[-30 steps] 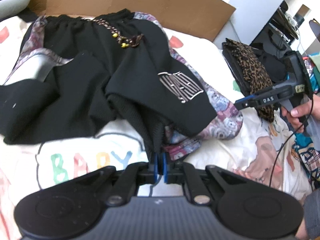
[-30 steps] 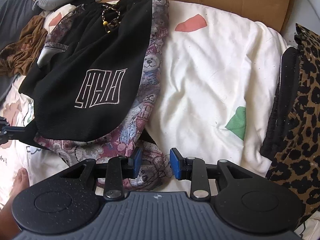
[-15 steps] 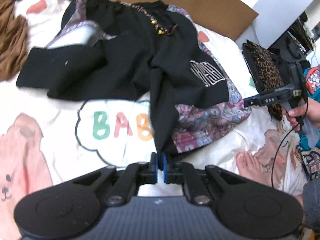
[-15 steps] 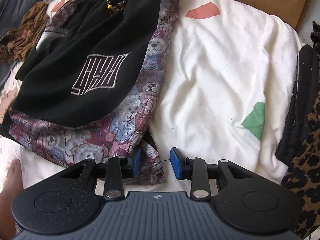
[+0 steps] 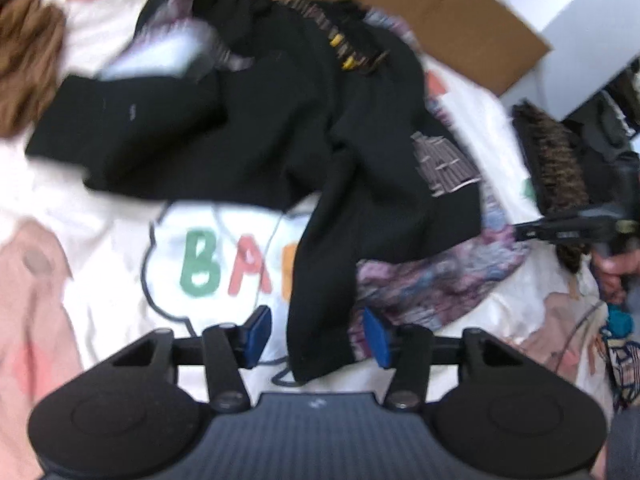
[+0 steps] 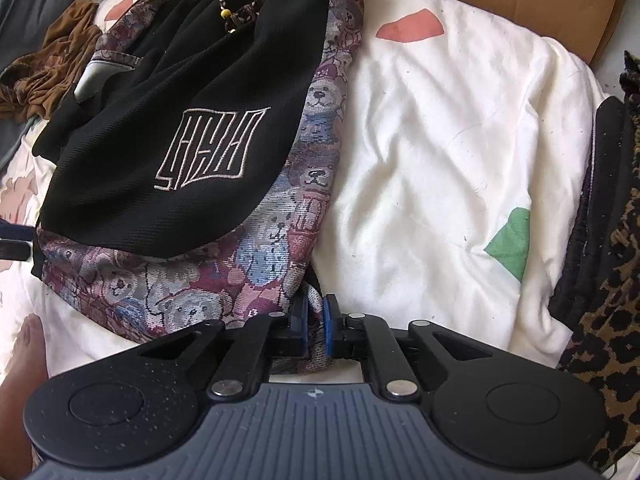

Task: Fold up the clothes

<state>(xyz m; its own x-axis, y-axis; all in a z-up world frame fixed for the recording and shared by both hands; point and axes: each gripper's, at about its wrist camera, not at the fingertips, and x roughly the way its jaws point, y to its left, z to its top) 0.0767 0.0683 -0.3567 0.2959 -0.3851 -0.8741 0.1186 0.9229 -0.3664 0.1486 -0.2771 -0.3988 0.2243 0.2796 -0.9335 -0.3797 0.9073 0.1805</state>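
Black shorts with teddy-bear patterned side panels and an embroidered logo lie on a white printed blanket. My left gripper is opening; the black hem corner hangs loose between its blue pads without being pressed. My right gripper is shut on the patterned hem at the near edge of the shorts. In the left wrist view the right gripper shows at the right, held by a hand.
A folded leopard-print garment lies at the right. A brown cloth is bunched at the far left. A cardboard sheet stands behind the blanket. A bare foot shows at the lower left.
The left gripper, shut on the black hem before, has opened and let it go after shifting. The right gripper has closed on the patterned hem.
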